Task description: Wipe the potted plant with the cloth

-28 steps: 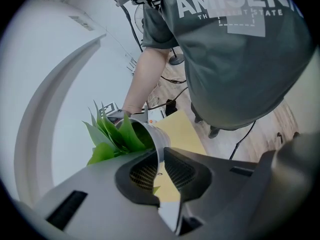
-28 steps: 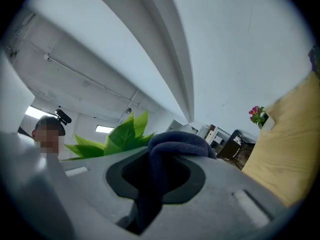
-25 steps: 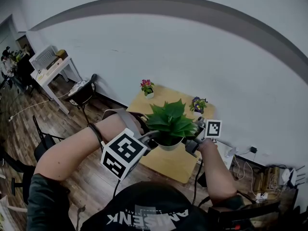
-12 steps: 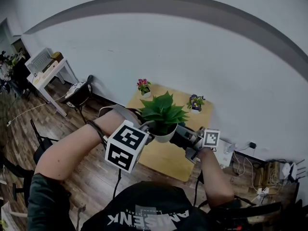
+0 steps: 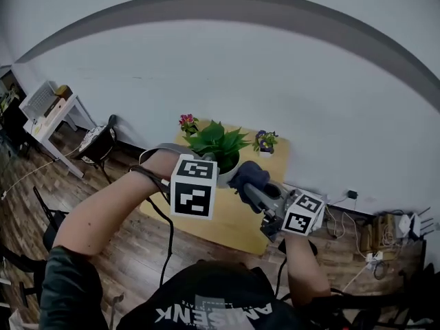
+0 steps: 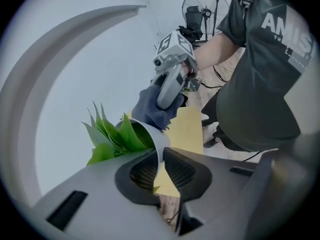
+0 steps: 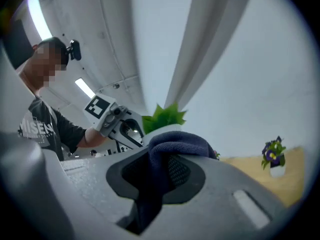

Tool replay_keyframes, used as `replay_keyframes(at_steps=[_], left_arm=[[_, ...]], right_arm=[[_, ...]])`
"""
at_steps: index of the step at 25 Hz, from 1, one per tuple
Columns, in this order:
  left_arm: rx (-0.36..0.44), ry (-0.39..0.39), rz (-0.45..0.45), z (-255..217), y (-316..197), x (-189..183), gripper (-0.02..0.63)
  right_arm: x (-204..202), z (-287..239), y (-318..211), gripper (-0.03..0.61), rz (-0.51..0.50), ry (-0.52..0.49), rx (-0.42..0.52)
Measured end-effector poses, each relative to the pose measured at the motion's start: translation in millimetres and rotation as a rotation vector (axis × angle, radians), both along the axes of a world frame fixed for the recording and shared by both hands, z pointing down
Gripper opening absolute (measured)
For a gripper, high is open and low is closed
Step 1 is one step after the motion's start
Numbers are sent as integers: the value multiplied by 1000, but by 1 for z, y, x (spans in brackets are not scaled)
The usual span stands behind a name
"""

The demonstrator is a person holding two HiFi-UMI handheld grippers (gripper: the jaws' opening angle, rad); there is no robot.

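The potted plant (image 5: pixel 215 141) has broad green leaves and a white pot (image 5: pixel 227 168); it is held above the wooden table (image 5: pixel 237 220). My left gripper (image 6: pixel 159 171) is shut on the pot's rim (image 6: pixel 156 141), and the pot is tilted, with its leaves (image 6: pixel 111 136) off to the left. In the head view the left gripper (image 5: pixel 214 177) sits under its marker cube. My right gripper (image 7: pixel 159 176) is shut on a dark blue cloth (image 7: pixel 172 146). The cloth (image 5: pixel 250 174) lies against the pot's right side, bunched ahead of the right gripper (image 5: pixel 256 188).
Two small flower pots stand at the table's far edge, one pink (image 5: pixel 185 123) and one purple (image 5: pixel 263 141). A white desk (image 5: pixel 42 110) and a chair (image 5: pixel 96 138) are at the left. Cables and plugs (image 5: pixel 375 256) lie on the wood floor at the right.
Both hands and the plant have shifted up and left in the head view. The right gripper has rolled and brought the cloth into sight against the pot's side.
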State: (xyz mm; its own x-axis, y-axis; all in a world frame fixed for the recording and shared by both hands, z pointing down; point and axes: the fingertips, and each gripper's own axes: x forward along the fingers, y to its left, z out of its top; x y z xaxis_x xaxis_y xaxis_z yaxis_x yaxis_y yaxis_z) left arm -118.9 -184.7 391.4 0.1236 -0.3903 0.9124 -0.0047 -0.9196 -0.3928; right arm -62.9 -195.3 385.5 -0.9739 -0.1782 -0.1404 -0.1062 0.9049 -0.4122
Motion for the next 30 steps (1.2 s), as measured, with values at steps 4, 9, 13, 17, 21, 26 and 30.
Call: replay_keyframes(at_steps=[4, 9, 13, 17, 21, 26, 30], left_arm=[[-16, 9, -30, 6, -13, 11, 38], [-33, 17, -21, 4, -16, 26, 38], [-31, 9, -16, -2, -13, 31, 37], [-40, 29, -18, -6, -14, 35, 37], [-33, 45, -32, -10, -16, 36, 35], [-42, 75, -48, -13, -17, 42, 34], [-46, 81, -87, -13, -20, 44, 34]], right_arm=[[-12, -38, 27, 52, -14, 0, 111], [-24, -34, 35, 52, 35, 120, 200], [-24, -17, 33, 52, 99, 149, 181], [-24, 2, 27, 52, 156, 197, 164], [-22, 24, 19, 52, 207, 240, 117], [-18, 49, 15, 52, 243, 292, 101], [-15, 64, 12, 52, 324, 345, 106]])
